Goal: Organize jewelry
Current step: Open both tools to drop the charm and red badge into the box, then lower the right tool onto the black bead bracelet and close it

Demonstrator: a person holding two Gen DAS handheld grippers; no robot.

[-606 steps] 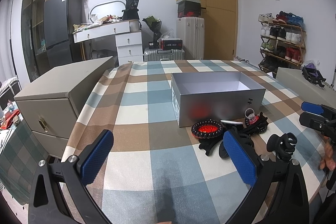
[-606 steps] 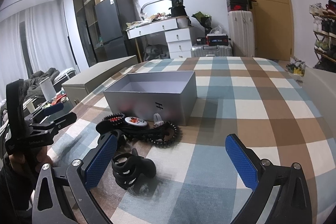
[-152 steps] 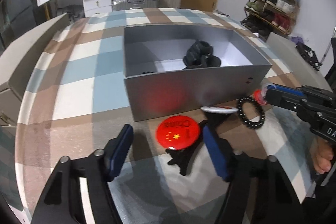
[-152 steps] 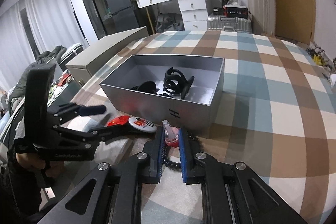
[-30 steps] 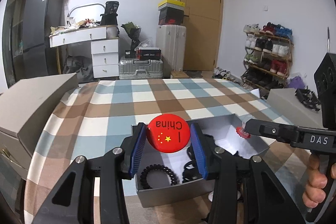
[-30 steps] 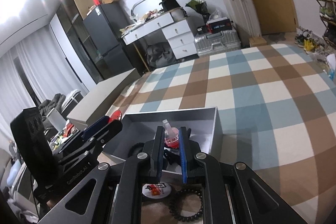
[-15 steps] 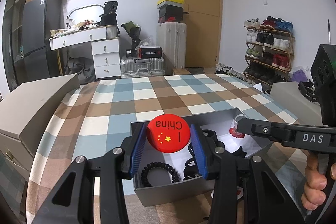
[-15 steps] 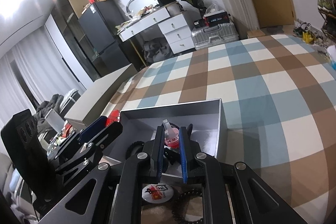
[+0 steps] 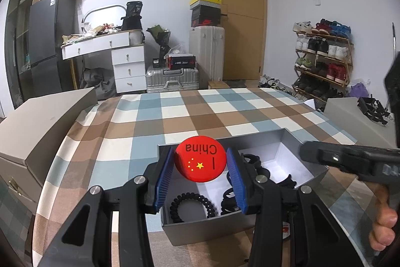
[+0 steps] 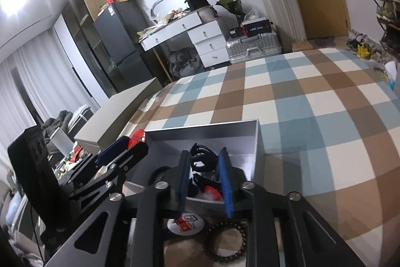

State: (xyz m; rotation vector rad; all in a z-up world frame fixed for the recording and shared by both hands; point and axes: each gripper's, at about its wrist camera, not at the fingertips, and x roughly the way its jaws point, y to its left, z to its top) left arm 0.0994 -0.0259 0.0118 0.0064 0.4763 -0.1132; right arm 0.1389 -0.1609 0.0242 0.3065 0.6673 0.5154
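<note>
My left tongs [image 9: 200, 173] clamp red badge [image 9: 200, 162] by edges, directly above grey box [image 9: 287, 139], nearer drop; right tongs [image 10: 203, 174] just opened, empty, red-white trinket [image 10: 212, 192] lying in box below

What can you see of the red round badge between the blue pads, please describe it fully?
The red round badge is a flat glossy disc, probably a pin button. It bears yellow stars and the text "I China", which reads upside down in the left wrist view. It faces the camera, gripped by its edges between the two blue pads of the left hand-held gripper. It hangs above the open grey box, touching only the pads. In the right wrist view only a red sliver shows.
</note>
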